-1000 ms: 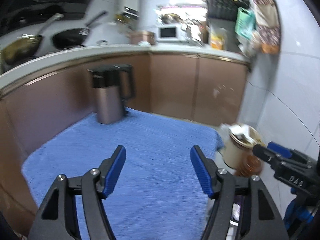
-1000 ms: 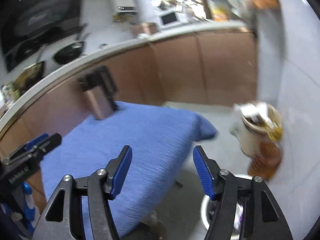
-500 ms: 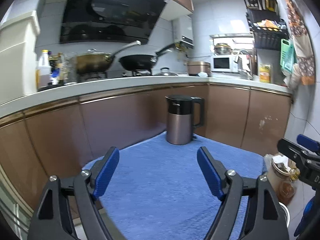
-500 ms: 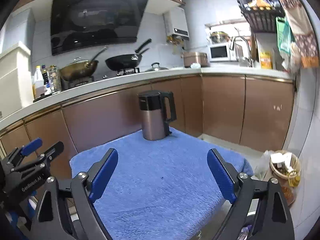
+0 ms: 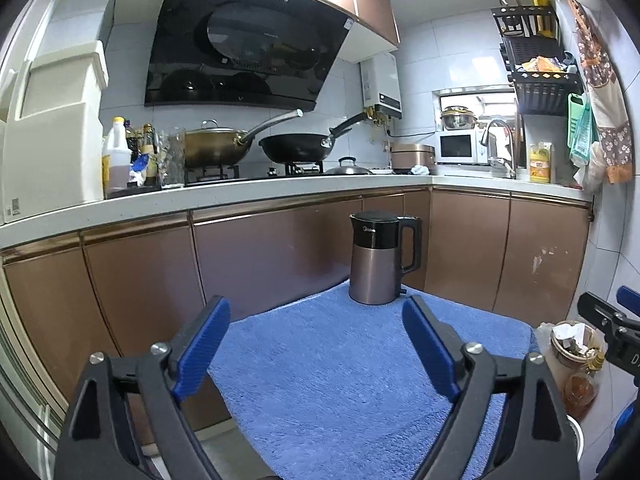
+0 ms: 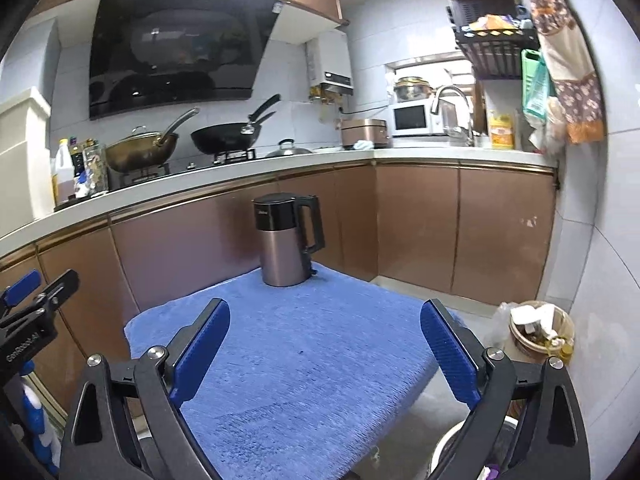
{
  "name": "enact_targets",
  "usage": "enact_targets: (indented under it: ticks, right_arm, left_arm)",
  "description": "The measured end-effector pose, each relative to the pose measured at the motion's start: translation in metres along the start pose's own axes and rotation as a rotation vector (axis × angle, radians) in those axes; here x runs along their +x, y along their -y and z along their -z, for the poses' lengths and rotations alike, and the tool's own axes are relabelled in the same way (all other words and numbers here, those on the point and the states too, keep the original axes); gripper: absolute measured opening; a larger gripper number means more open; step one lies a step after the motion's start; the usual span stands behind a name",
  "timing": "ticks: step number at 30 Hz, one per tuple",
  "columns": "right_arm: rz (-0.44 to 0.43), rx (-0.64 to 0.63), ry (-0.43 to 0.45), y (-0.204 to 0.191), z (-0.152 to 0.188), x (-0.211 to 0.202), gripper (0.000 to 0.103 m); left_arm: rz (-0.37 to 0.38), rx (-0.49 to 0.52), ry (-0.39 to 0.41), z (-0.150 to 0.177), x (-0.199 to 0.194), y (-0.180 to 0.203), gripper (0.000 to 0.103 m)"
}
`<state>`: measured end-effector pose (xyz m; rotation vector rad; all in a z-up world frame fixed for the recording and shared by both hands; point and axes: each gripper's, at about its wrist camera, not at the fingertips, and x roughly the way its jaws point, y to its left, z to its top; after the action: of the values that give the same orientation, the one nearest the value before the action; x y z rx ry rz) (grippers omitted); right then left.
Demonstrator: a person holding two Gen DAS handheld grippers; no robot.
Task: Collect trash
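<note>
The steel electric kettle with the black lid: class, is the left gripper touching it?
Apart. In the left wrist view the left gripper stands open and empty, and bare blue towel shows between its fingertips and the kettle standing farther back.

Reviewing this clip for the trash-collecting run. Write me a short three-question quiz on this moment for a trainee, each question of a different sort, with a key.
1. True or false: the left gripper holds something.
2. What stands on the blue cloth? A) kettle B) microwave C) wok
3. Fill in: on the floor right of the cloth stands a full ___.

Key: 1 false, its jaws have just been opening, with nothing between them, as with the right gripper; 2 A; 3 trash bin.
</note>
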<state>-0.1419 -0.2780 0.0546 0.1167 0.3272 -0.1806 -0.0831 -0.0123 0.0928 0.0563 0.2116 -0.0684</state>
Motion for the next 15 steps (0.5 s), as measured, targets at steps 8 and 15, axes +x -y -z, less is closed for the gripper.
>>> enact_targets:
  ticks: [8,15]
  right_arm:
    - [0.04,0.036,0.009,0.016,0.002,-0.006,0.095]
    - [0.06,0.042,0.01,0.022,0.006,-0.008,0.099]
  left_arm:
    - [-0.02,-0.006,0.028,0.0,-0.005,-0.002,0.099]
    - [-0.018,0.0,0.008,0.003,-0.001,-0.004,0.1]
